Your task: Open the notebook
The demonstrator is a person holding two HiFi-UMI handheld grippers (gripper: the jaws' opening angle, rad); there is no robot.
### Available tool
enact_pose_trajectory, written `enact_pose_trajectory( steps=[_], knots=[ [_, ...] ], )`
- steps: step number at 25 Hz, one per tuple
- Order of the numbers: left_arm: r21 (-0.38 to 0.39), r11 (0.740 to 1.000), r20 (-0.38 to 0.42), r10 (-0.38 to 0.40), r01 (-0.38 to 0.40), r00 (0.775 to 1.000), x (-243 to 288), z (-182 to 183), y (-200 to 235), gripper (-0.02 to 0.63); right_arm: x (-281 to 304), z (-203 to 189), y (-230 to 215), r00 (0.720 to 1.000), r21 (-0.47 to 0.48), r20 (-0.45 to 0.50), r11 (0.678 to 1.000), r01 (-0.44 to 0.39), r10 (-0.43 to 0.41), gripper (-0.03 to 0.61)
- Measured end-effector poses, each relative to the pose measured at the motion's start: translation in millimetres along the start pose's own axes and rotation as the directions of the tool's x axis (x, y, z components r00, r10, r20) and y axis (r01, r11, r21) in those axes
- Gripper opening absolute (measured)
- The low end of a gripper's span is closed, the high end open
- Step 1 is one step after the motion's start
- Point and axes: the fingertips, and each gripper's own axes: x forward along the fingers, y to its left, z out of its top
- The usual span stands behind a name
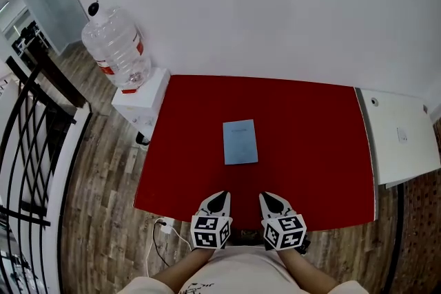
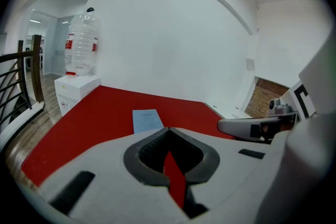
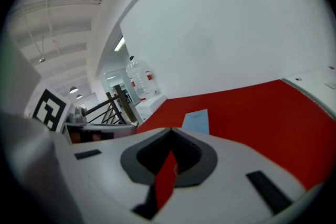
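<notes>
A thin light-blue notebook (image 1: 240, 142) lies closed and flat near the middle of the red table (image 1: 310, 127). Both grippers hover side by side over the table's near edge, a short way in front of the notebook and touching nothing. My left gripper (image 1: 221, 195) has its jaws together at the tips, and so does my right gripper (image 1: 266, 195). In the left gripper view the notebook (image 2: 147, 120) sits just beyond the closed tip of the left gripper (image 2: 168, 129). In the right gripper view the notebook (image 3: 196, 121) lies ahead of the right gripper (image 3: 170, 129).
A white water dispenser (image 1: 141, 101) with a large clear bottle (image 1: 116, 50) stands at the table's far left corner. A white side table (image 1: 403, 138) adjoins the right edge. A dark railing (image 1: 34, 120) runs along the left. A plug and cable (image 1: 166, 226) lie on the wooden floor.
</notes>
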Motion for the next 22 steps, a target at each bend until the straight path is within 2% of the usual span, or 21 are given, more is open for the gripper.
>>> enact_pose_trajectory(
  steps=[5,22],
  knots=[
    [-0.020,0.999,-0.027,-0.028,0.027,0.999,13,6,9,0.006,15,10,-3,1.000,-0.018,-0.002,1.000,0.022,-0.022,0.006],
    [0.002,0.999,-0.054,-0.051,0.051,0.997,41,17,36,0.006,54,16,-14,0.997,0.015,-0.024,0.998,0.067,-0.067,0.006]
  ],
)
